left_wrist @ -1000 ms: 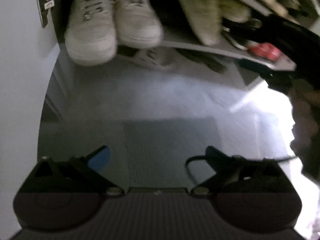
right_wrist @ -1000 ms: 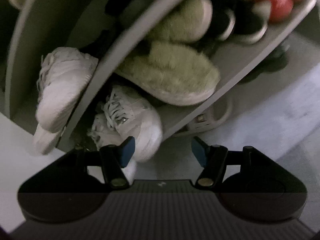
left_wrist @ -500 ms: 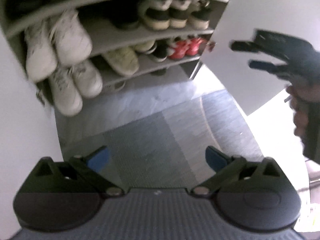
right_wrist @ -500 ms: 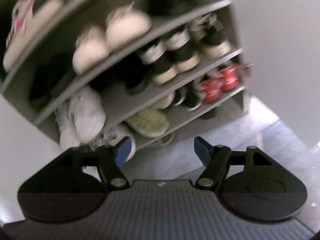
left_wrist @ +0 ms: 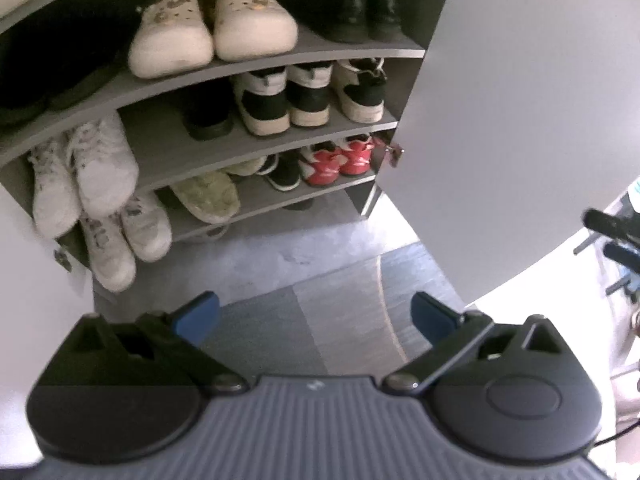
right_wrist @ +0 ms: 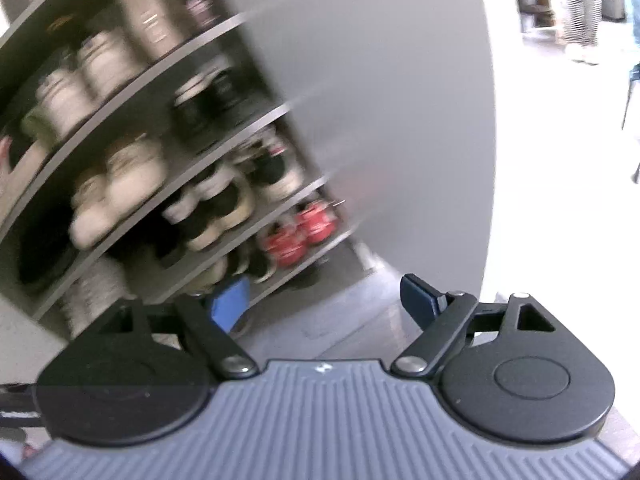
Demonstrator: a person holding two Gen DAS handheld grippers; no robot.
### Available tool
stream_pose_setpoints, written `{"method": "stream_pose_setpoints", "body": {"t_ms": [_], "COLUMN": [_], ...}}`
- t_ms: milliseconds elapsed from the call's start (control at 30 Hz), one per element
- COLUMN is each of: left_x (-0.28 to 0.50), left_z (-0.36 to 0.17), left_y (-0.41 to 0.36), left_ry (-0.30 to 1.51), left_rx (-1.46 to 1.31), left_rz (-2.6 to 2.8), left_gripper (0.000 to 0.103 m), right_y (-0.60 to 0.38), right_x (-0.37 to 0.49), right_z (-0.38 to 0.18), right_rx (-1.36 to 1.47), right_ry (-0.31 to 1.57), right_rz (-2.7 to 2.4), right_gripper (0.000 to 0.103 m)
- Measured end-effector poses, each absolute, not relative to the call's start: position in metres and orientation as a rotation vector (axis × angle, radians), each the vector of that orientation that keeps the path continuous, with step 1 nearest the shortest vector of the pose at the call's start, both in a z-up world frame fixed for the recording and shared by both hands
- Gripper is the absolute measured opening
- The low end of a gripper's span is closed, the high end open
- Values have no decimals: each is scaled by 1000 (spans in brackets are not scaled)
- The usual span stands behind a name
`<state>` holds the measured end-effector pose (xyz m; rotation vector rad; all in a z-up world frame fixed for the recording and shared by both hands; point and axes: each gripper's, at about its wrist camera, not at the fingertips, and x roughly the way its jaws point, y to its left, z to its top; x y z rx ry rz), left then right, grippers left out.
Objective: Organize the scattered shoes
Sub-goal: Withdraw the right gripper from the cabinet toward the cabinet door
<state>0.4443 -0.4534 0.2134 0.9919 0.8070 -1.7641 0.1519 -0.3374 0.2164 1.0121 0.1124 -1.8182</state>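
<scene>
Both the left claw [left_wrist: 314, 318] and right claw [right_wrist: 326, 300] stand wide and empty (right jaws just opening), since the shoes [left_wrist: 256, 30] sit paired on the rack shelves [left_wrist: 276, 62], floor [left_wrist: 288, 252] clear.

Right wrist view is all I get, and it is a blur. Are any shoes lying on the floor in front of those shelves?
Observer: The left wrist view is sharp. No shoe lies on the floor mat. Only a dark shape shows under the lowest shelf.
Operator: What are the pale blobs higher up?
Observer: A pair of white clogs, side by side, toes pointing out.
Operator: Is the other gripper carrying anything?
Observer: No. The left gripper is open, with nothing between its fingers.
</scene>
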Motion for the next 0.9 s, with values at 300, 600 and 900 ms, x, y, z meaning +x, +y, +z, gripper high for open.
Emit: {"method": "stream_pose_setpoints", "body": {"t_ms": [300, 600, 900], "left_x": [376, 358, 411], "left_z": [226, 226, 235], "left_y": [-436, -416, -419], "left_ry": [781, 748, 741], "left_rx": [958, 968, 949], "left_rz": [-1853, -1861, -1802], "left_gripper": [103, 103, 103], "right_y": [-336, -356, -359], "right_x": [51, 33, 64], "right_z": [261, 289, 296], "right_rx": [693, 457, 406], "right_ry": [169, 174, 265], "right_rz": [-1780, -1646, -1625], "right_gripper": [84, 52, 33]}}
